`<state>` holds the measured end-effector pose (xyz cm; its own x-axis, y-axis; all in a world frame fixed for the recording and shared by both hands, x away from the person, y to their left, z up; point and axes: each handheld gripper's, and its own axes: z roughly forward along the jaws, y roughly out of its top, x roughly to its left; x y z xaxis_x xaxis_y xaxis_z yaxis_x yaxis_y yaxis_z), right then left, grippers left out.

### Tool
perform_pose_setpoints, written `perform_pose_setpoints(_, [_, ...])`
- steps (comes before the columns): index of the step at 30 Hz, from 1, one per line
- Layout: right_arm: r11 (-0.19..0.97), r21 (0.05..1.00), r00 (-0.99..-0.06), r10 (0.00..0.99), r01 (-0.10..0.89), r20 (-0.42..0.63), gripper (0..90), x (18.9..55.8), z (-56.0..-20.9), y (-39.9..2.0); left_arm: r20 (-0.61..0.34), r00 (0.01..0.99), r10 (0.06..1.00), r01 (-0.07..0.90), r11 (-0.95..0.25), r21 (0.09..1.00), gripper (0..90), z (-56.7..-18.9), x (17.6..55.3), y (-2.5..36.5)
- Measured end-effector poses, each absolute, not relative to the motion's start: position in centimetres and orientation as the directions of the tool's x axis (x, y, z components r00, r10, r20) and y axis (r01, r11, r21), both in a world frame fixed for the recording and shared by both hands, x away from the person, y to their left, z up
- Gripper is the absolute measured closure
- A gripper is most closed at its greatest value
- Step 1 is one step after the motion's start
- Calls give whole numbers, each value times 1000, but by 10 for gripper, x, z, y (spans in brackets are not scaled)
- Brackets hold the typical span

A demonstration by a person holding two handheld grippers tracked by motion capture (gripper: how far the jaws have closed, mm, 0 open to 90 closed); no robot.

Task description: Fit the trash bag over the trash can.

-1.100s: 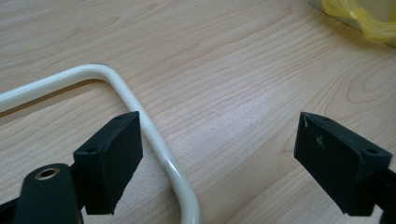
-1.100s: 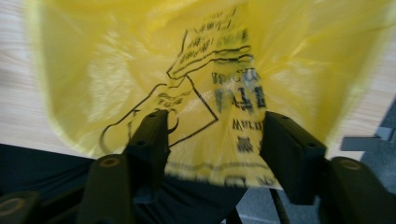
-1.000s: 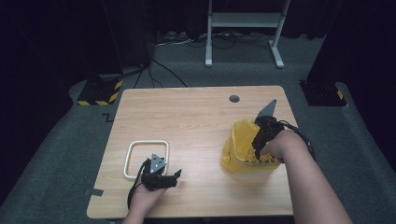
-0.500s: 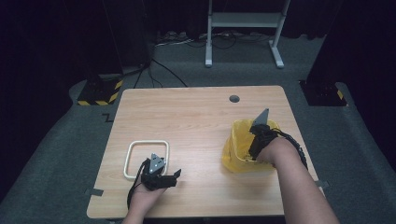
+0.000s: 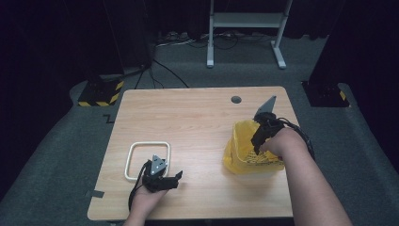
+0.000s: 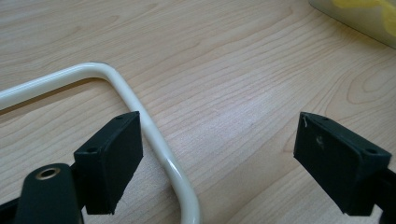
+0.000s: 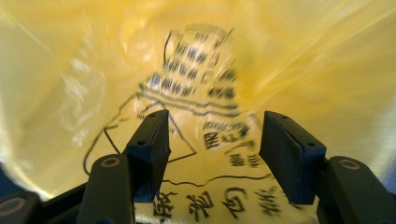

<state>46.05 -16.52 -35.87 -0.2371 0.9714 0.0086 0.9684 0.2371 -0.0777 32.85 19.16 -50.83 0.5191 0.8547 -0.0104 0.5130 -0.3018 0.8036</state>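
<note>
While the right gripper (image 5: pixel 256 145) dips into the yellow bag (image 5: pixel 244 157), jaws just widening around nothing, the left gripper (image 6: pixel 219 163) sits spread beside the white frame (image 6: pixel 140 121).

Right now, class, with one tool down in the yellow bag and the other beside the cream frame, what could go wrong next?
1. The right tool, jaws just opened, sits inside the thin yellow plastic bag; it could snag or tear the film, or drag the bag.
2. The left tool stands open with the cream wire frame against one pad; closing might push the frame aside rather than grip it.

Blurred black print on the yellow bag (image 7: pixel 205 116), its wording too smeared for reading.
</note>
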Motion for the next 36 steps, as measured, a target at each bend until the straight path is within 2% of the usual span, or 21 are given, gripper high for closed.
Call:
perform_pose_setpoints(8, [200, 81, -195, 978, 976, -71, 445, 477, -344, -168, -12, 519, 855, 516, -301, 802, 157, -509, 328, 193])
perform_pose_setpoints(14, [213, 173, -197, 975, 962, -103, 586, 489, -342, -162, -16, 522, 853, 518, -303, 800, 162, -510, 329, 193])
perform_pose_setpoints(19, [186, 162, -164, 976, 969, -142, 594, 502, -365, -161, -20, 522, 853, 518, -298, 802, 163, -509, 329, 194])
perform_pose_setpoints(28, [219, 91, -199, 962, 972, -184, 589, 504, -409, -160, -30, 523, 852, 521, -291, 802, 167, -509, 329, 195])
perform_pose_setpoints(31, [217, 97, -200, 966, 971, -166, 567, 501, -406, -161, -27, 523, 852, 519, -293, 803, 166, -509, 329, 195])
perform_pose_setpoints(36, [213, 154, -189, 970, 965, -156, 557, 496, -373, -164, -24, 523, 852, 519, -296, 802, 166, -509, 328, 194])
